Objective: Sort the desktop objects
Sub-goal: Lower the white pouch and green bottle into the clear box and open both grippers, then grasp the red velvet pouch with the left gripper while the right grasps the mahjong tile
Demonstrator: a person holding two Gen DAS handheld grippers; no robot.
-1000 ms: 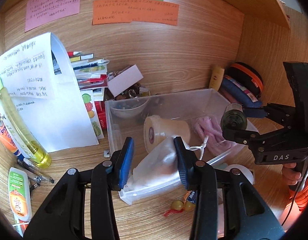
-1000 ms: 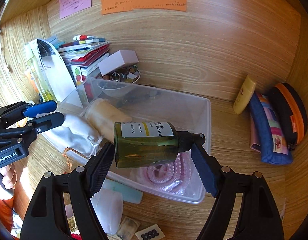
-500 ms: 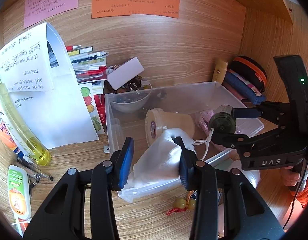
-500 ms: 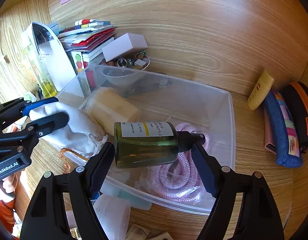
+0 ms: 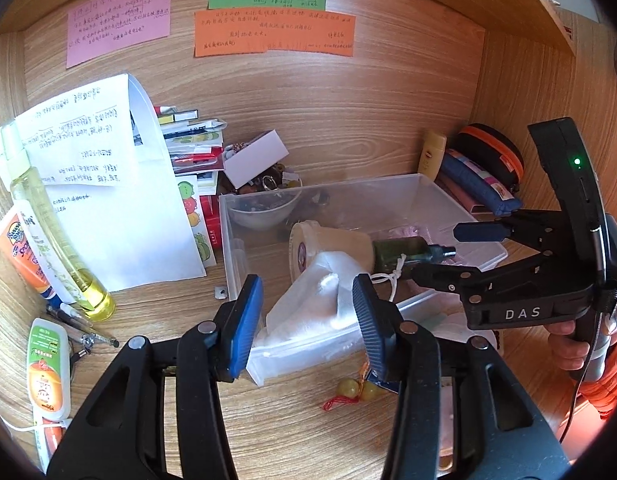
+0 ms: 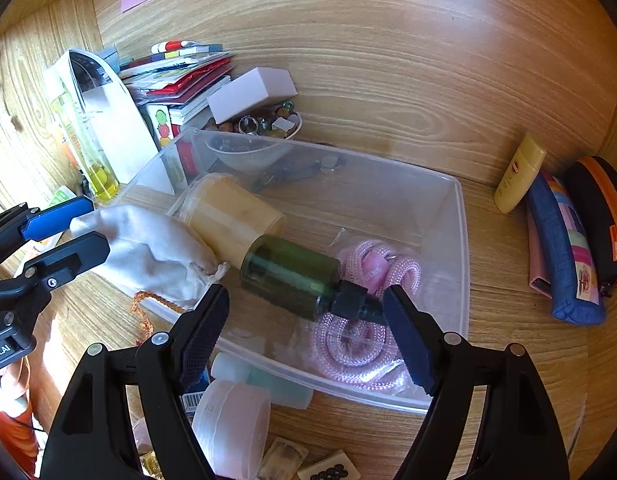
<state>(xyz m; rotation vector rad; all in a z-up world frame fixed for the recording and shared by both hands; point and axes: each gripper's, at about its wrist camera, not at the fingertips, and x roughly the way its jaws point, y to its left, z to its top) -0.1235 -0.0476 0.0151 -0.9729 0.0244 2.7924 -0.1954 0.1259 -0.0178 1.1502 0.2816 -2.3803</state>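
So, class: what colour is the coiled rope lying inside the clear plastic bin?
Pale pink. The rope shows best in the right wrist view, at the bin's near right corner.

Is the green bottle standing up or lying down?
Lying down. The green bottle rests on its side in the clear bin, its black cap pointing sideways at the pink rope.

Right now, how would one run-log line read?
left tongs: opening, white pouch between | right tongs: open | green bottle: lying in clear bin, by pink rope
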